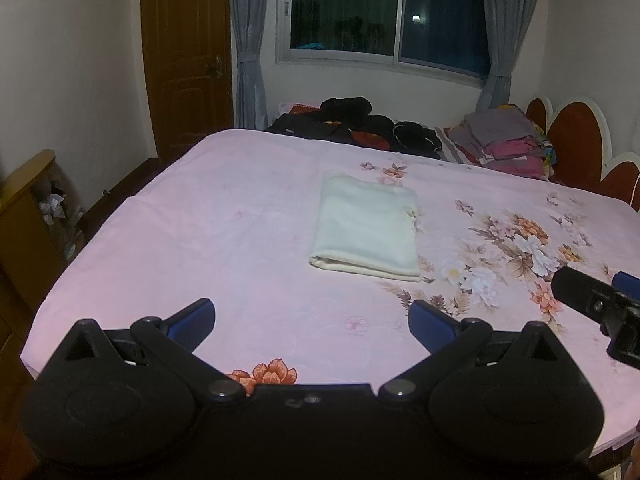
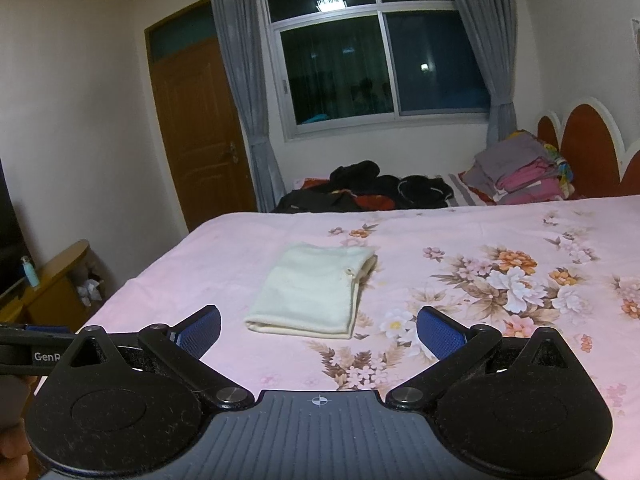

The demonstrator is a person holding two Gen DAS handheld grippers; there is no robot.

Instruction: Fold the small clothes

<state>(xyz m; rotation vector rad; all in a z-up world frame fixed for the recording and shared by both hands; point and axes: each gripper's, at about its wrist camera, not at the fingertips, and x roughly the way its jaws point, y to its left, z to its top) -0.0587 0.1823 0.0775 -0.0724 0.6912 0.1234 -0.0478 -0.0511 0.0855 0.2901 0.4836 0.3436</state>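
Left gripper [image 1: 312, 320]: jaws standing wide apart, blue-padded fingers [image 1: 192, 320] splayed, nothing between them. It is hovering over the near edge of the bed, clear of the fabric. Its side is also showing at the left edge of the right wrist view [image 2: 24, 350], level with the right unit.

Right gripper [image 2: 319, 326]: likewise released, blue pads [image 2: 440, 332] spread wide and gripping nothing. It is hanging over the near part of the bed; in the left wrist view one of its black fingers is poking in from the right edge [image 1: 588, 300].

Task item: a cream-white folded cloth [image 1: 366, 228] [image 2: 316, 290] is lying flat on the pink floral bedsheet [image 1: 200, 220] [image 2: 500, 280], ahead of both grippers and apart from them. It is folded into a neat rectangle, the doubled fold edge facing the grippers, the layered edges on its right side. From the left unit it is sitting roughly centred ahead; from the right unit, slightly to the left.

Further out: dark clothing [image 1: 352, 120] [image 2: 360, 188] is heaped at the far side of the bed. To its right a stack of folded grey and magenta garments [image 1: 508, 140] [image 2: 520, 168] is resting beside the red scalloped headboard [image 1: 576, 132] [image 2: 592, 148]. Behind, a dark window [image 1: 384, 12] [image 2: 380, 64] with grey curtains [image 1: 248, 40] [image 2: 236, 80]; a brown wooden door [image 1: 188, 52] [image 2: 196, 128] to the left. A wooden cabinet [image 1: 24, 208] [image 2: 56, 280] is standing by the left wall.
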